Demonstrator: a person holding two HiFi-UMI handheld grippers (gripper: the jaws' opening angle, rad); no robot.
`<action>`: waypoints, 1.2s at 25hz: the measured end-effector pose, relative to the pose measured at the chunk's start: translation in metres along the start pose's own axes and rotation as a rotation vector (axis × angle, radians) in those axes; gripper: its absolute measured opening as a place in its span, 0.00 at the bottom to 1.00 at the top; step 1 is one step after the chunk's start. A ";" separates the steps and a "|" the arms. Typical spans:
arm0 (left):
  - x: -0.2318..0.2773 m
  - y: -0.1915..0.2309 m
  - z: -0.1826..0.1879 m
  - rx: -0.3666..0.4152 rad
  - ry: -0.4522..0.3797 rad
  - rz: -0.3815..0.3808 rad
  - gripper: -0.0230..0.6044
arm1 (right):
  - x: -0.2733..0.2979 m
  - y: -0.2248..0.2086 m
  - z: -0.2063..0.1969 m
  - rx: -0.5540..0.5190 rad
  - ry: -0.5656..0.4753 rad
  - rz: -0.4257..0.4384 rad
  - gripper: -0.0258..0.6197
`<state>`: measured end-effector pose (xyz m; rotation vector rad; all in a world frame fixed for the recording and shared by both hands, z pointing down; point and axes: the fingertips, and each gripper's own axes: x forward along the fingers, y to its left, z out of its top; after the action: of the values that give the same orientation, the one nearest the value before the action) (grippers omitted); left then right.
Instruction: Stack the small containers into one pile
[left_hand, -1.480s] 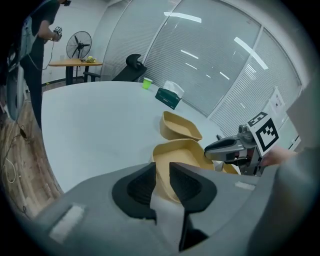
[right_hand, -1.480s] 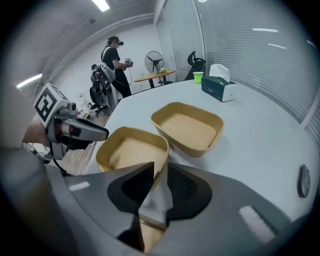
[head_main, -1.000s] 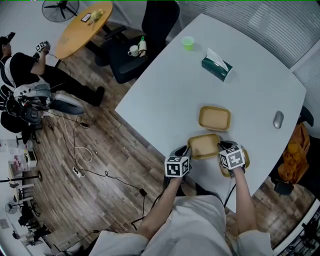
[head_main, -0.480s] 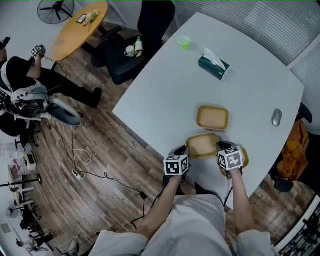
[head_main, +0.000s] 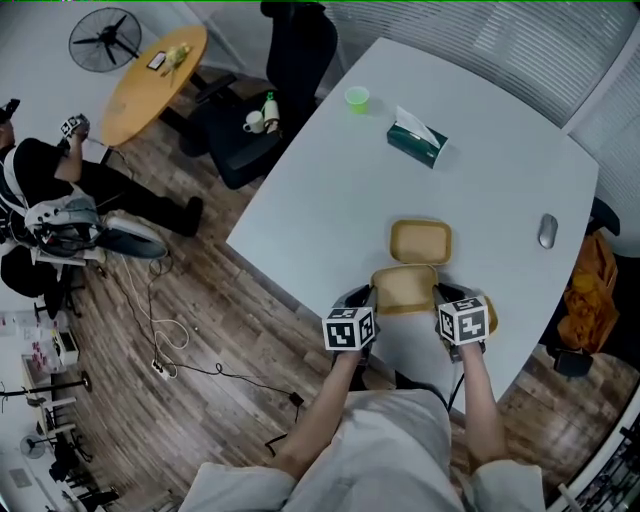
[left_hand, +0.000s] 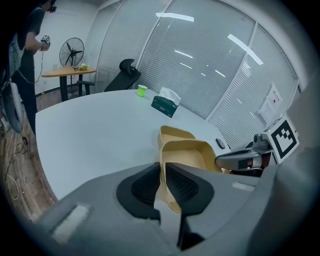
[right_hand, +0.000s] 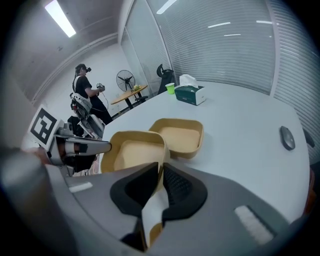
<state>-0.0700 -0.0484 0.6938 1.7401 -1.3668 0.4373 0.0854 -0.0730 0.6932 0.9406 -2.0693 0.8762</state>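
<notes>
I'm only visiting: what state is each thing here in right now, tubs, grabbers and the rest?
near container: open, empty, gripped at both sides.
left gripper: fingers closing on the near container's wall.
right gripper: fingers closing on its opposite wall.
far container: open, empty, upright on the table, untouched.
third container: mostly hidden under the right gripper.
green cup: upright.
tissue box: tissue sticking out.

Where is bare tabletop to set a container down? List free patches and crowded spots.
Free: the wide left stretch of the table, from the green cup down to the near edge; also between the tissue box and the mouse. Crowded: the near right corner: the far container, and the middle container that the left tool and right tool are closing on.
</notes>
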 end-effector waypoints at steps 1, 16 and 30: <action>0.000 -0.002 0.005 0.008 -0.006 -0.005 0.10 | -0.003 -0.001 0.004 0.018 -0.016 -0.004 0.09; 0.041 -0.027 0.079 0.131 -0.011 -0.080 0.10 | -0.011 -0.046 0.057 0.138 -0.091 -0.085 0.09; 0.085 -0.030 0.109 0.136 0.045 -0.105 0.10 | 0.003 -0.079 0.085 0.191 -0.054 -0.105 0.09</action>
<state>-0.0386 -0.1856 0.6794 1.8912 -1.2321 0.5183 0.1221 -0.1812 0.6731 1.1746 -1.9871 1.0155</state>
